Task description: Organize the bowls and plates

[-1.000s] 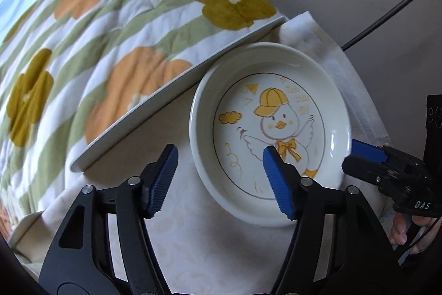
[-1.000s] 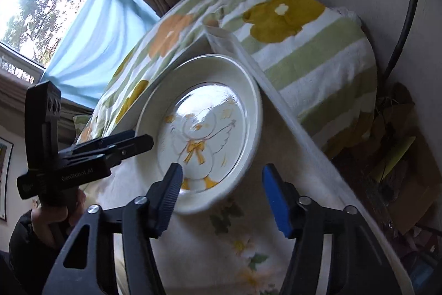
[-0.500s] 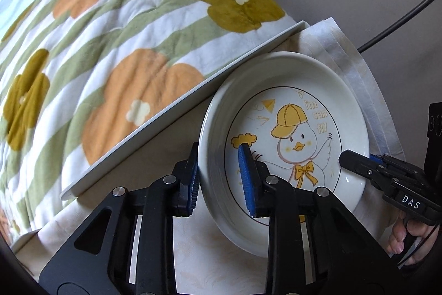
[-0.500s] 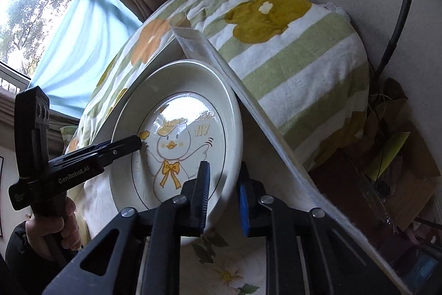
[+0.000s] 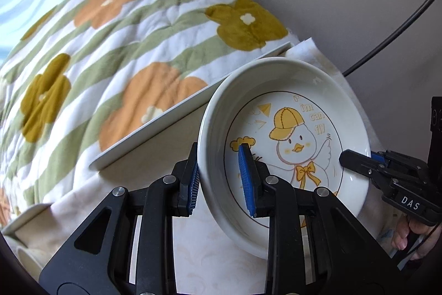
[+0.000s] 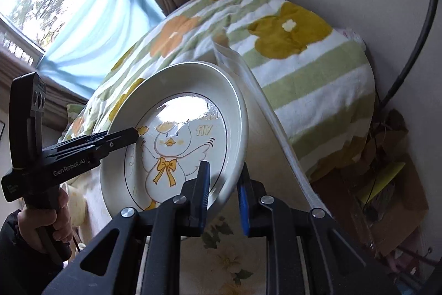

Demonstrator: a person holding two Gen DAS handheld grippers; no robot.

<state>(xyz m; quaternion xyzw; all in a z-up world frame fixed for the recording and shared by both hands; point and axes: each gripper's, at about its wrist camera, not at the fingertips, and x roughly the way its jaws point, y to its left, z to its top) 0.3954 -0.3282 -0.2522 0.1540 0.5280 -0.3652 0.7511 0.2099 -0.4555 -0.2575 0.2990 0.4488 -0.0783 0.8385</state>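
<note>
A white deep plate [image 5: 290, 90] with a yellow-capped duck drawing is lifted and tilted above the table; it also shows in the right wrist view [image 6: 193, 90]. My left gripper [image 5: 221, 179] is shut on its left rim, one blue pad inside, one outside. My right gripper [image 6: 223, 192] is shut on the opposite rim and shows in the left wrist view [image 5: 370, 159] at the plate's right edge. The left gripper shows in the right wrist view [image 6: 132, 134] at the plate's left edge.
The table [image 5: 210, 261] has a pale floral cloth. A flowered green-striped blanket [image 5: 110, 46] lies beyond its far edge. A wall with a black cable [image 5: 386, 40] stands to the right. A pale bowl [image 5: 25, 259] sits at the lower left. Clutter [image 6: 386, 184] lies beside the table.
Both grippers closed from open onto opposite rims of the plate. The plate then rose off the table and tilted up.
</note>
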